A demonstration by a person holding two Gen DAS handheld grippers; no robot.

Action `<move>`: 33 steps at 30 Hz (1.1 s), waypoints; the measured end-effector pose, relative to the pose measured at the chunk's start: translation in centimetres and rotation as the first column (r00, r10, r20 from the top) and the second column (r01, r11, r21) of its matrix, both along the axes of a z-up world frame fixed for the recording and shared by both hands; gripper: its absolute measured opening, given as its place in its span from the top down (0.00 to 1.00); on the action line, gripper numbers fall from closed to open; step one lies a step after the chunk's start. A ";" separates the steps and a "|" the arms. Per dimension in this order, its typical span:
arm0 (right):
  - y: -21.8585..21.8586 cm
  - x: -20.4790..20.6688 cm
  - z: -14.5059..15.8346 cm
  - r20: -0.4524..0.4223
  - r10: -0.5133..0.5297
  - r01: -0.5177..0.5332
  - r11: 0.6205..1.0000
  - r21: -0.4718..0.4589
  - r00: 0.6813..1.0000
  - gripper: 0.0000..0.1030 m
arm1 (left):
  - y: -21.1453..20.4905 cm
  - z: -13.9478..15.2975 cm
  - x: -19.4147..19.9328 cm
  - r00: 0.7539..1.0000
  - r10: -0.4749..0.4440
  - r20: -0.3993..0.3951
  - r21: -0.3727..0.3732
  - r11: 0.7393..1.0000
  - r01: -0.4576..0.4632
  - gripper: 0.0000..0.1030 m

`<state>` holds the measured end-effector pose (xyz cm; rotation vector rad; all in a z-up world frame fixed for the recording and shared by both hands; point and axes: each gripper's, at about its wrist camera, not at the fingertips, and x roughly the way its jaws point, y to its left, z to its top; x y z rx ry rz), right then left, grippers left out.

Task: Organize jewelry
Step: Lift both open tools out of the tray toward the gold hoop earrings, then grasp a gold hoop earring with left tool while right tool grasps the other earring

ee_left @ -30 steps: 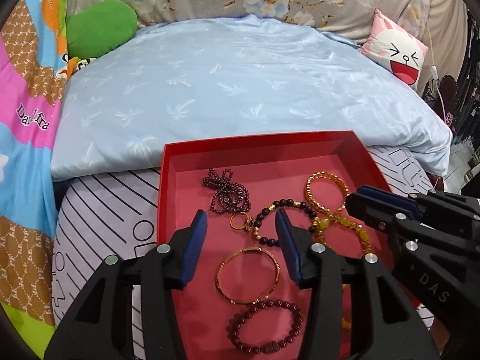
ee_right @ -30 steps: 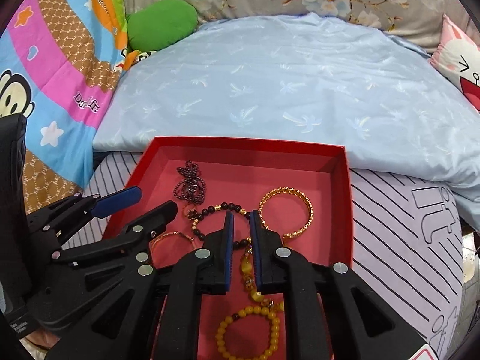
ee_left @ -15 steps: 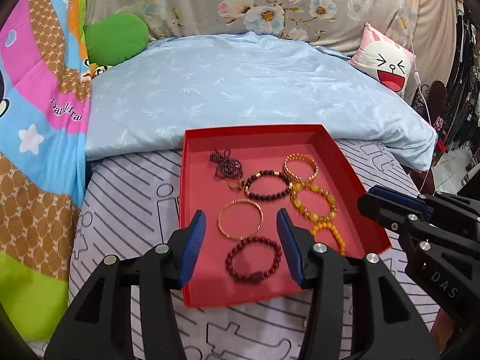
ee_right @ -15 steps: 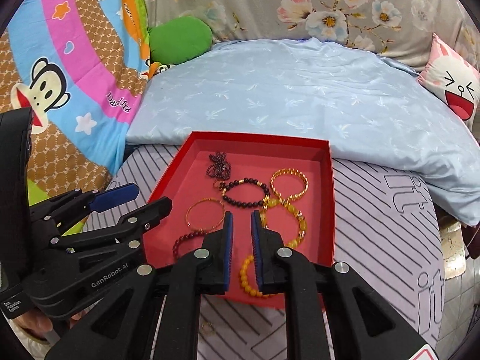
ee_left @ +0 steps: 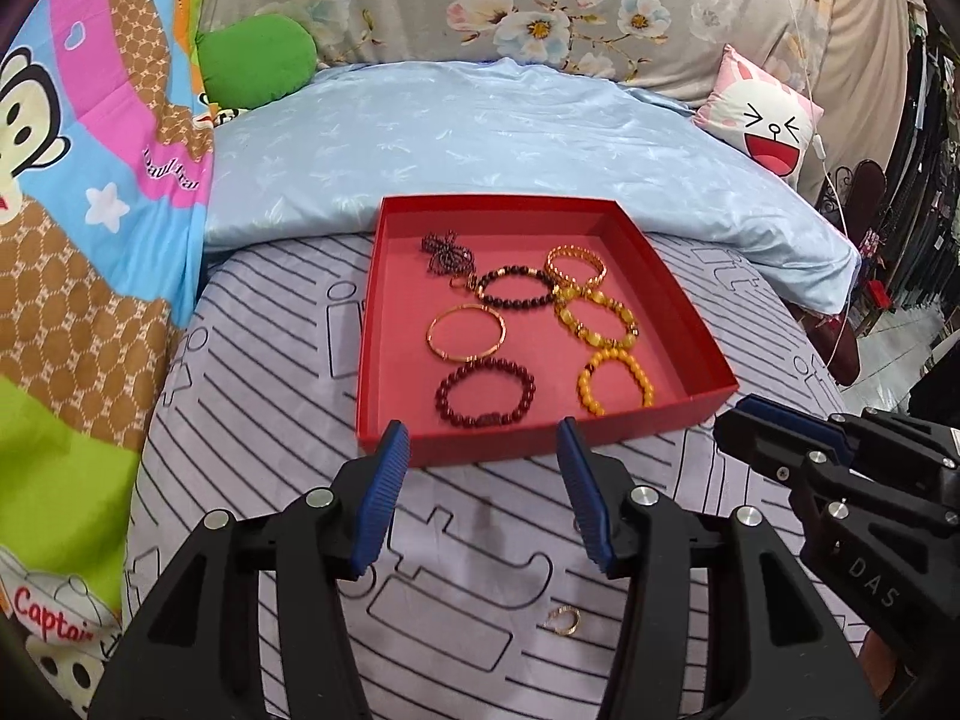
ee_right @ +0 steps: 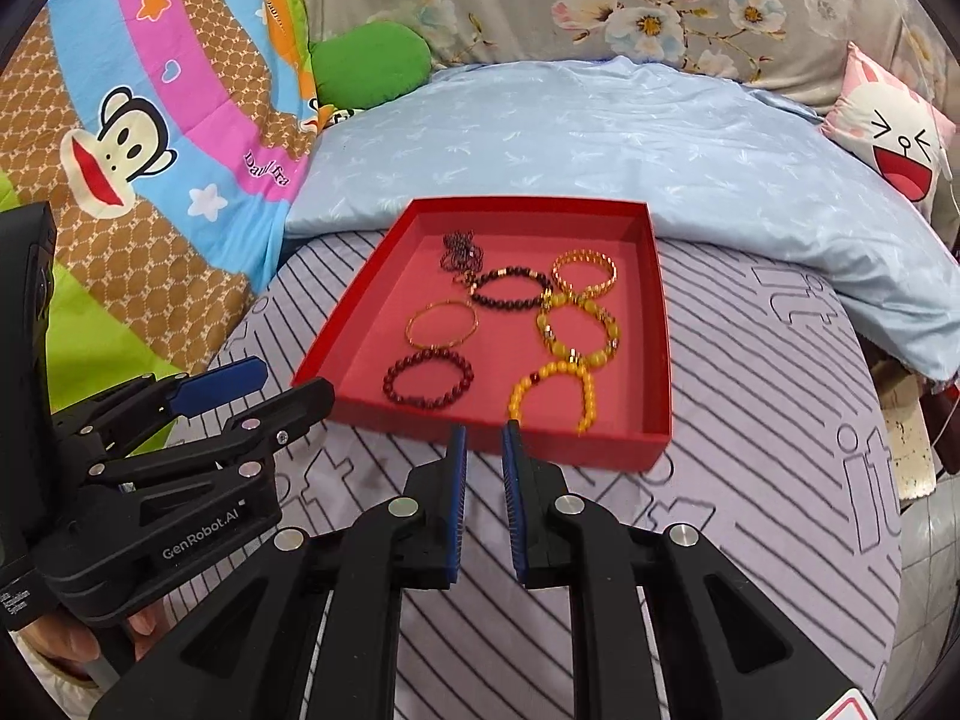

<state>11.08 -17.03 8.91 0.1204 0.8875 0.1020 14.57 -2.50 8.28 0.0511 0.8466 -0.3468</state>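
Note:
A red tray lies on the striped sheet and holds several bracelets: a gold bangle, a dark red bead bracelet, a yellow bead bracelet and a dark bead necklace among them. A small gold ring lies loose on the sheet, close below my left gripper. My left gripper hangs open and empty just short of the tray's near wall. My right gripper is shut with nothing in it, also before the near wall of the tray. Each gripper shows in the other's view, the right gripper and the left gripper.
A pale blue quilt is bunched behind the tray. A cartoon monkey blanket covers the left side, with a green cushion and a pink rabbit pillow at the back. The bed edge drops off at the right.
Both grippers have drawn back from over the tray to the near side of it. The tray now looks smaller and farther, and the loose ring on the sheet has come into view.

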 end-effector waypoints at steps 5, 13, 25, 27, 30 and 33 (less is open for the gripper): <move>0.0 -2.2 -1.0 -0.015 -0.004 0.004 1.000 -0.008 1.000 0.87 | 0.7 -1.3 -2.2 1.000 0.016 -0.018 -0.015 1.000 -0.016 0.53; -0.5 -4.7 -3.0 -0.047 -0.028 0.027 0.999 -0.021 0.998 0.87 | 0.0 -4.1 -5.7 0.998 -0.012 -0.054 0.006 1.000 0.012 0.53; -1.1 -6.0 -5.0 -0.091 -0.046 0.045 0.999 -0.007 0.995 0.87 | -2.1 -8.0 -6.7 0.993 -0.059 -0.106 0.028 0.998 0.063 0.55; -1.2 -6.1 -5.1 -0.094 -0.047 0.046 0.999 -0.006 0.994 0.87 | -2.2 -8.4 -6.7 0.992 -0.060 -0.112 0.026 0.998 0.064 0.61; -1.2 -6.1 -5.3 -0.098 -0.049 0.049 0.999 -0.005 0.994 0.87 | -2.2 -8.7 -6.7 0.990 -0.066 -0.122 0.019 0.997 0.069 0.68; -1.2 -5.9 -5.5 -0.102 -0.048 0.048 0.999 -0.001 0.994 0.87 | -2.2 -8.8 -6.6 0.991 -0.063 -0.121 0.011 0.998 0.064 0.69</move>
